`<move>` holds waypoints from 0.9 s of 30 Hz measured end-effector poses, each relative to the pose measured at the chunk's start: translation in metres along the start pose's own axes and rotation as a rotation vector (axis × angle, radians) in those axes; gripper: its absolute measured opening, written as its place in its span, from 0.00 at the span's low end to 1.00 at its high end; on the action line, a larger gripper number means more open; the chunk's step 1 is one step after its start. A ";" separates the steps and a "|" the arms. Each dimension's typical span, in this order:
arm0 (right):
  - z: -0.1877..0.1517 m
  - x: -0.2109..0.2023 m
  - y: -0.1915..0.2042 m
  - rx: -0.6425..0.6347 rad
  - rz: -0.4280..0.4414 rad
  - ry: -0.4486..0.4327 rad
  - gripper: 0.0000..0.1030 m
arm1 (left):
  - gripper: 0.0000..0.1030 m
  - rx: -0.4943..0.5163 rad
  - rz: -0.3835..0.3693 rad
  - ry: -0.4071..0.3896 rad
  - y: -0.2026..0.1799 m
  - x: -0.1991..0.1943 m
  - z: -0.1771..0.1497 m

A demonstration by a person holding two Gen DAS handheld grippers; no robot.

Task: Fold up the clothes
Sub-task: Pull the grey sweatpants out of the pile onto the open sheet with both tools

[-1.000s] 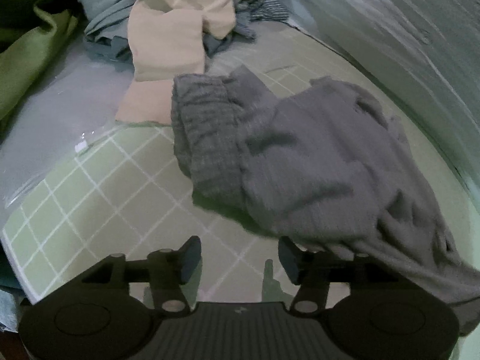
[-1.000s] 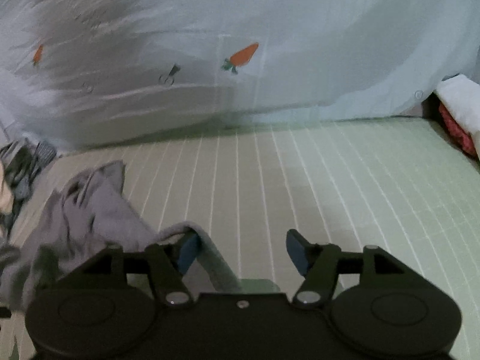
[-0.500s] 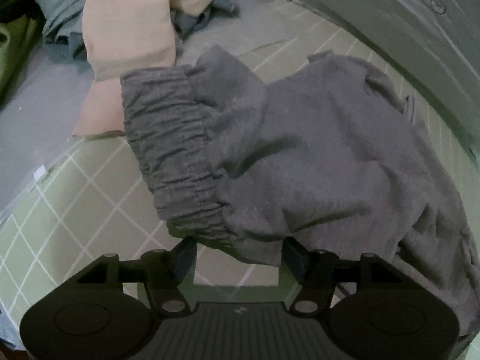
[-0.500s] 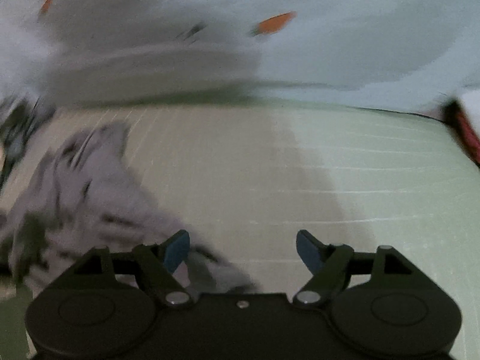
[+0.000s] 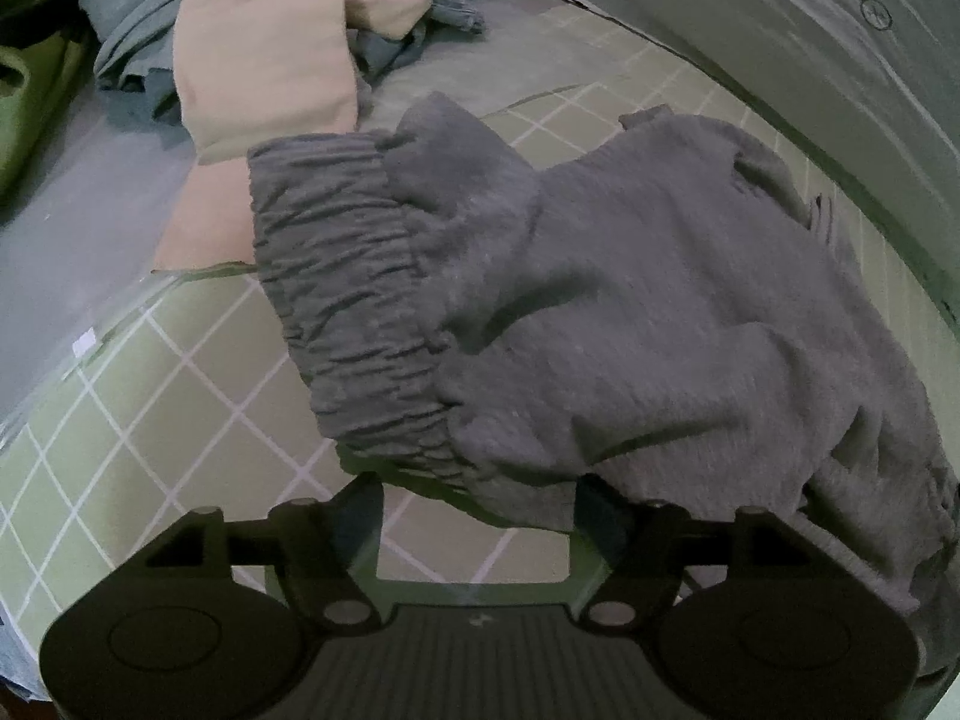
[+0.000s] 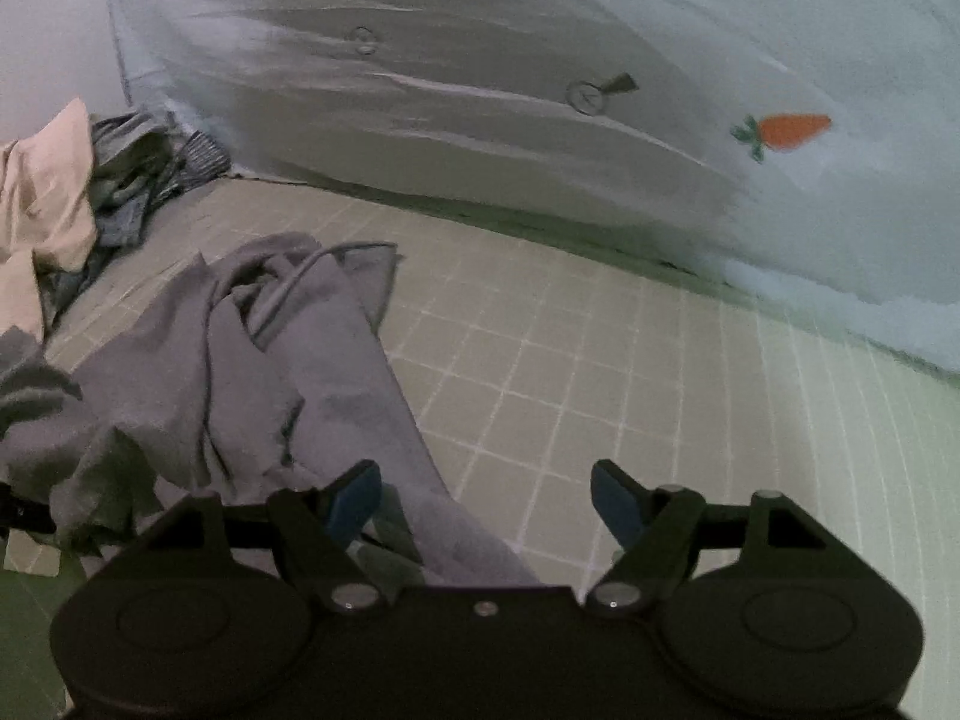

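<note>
Left gripper (image 5: 477, 495), jaws spread wide, meets the lower edge of the crumpled grey knit trousers with elastic waistband (image 5: 600, 312) lying on the green grid-patterned mat (image 5: 150, 396). Right gripper (image 6: 486, 495), likewise wide apart, straddles a trouser leg; contact is apparently absent.

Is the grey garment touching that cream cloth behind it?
Cannot tell. In the left wrist view the grey garment overlaps the cream cloth, but contact isn't plain.
</note>
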State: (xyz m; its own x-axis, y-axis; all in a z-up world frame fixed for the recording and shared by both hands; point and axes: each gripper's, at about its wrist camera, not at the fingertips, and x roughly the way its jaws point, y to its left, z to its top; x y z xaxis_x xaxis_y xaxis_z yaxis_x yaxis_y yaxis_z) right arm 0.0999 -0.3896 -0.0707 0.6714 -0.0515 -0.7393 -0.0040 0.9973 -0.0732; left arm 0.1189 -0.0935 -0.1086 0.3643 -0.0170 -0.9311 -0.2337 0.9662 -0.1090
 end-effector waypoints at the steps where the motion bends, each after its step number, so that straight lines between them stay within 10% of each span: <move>1: -0.002 0.004 0.004 -0.027 -0.005 0.020 0.75 | 0.73 0.002 0.002 -0.001 -0.001 0.000 0.000; 9: -0.025 0.011 0.006 -0.010 0.034 0.087 0.72 | 0.80 0.033 0.013 -0.001 -0.007 0.004 -0.001; 15: -0.013 0.006 -0.003 0.039 0.025 0.002 0.05 | 0.86 0.067 0.036 0.000 -0.014 0.008 -0.001; 18: -0.004 -0.017 -0.027 0.153 -0.036 -0.100 0.05 | 0.87 0.069 0.036 -0.009 -0.012 0.009 -0.002; 27: -0.066 -0.100 -0.157 0.578 -0.626 -0.162 0.04 | 0.90 0.076 0.050 -0.021 -0.015 0.012 -0.001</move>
State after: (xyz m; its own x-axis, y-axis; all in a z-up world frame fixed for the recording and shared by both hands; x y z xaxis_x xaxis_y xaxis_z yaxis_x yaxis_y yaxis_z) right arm -0.0159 -0.5447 -0.0291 0.5219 -0.6357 -0.5687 0.7491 0.6605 -0.0508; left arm 0.1255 -0.1081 -0.1187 0.3730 0.0368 -0.9271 -0.1833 0.9824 -0.0347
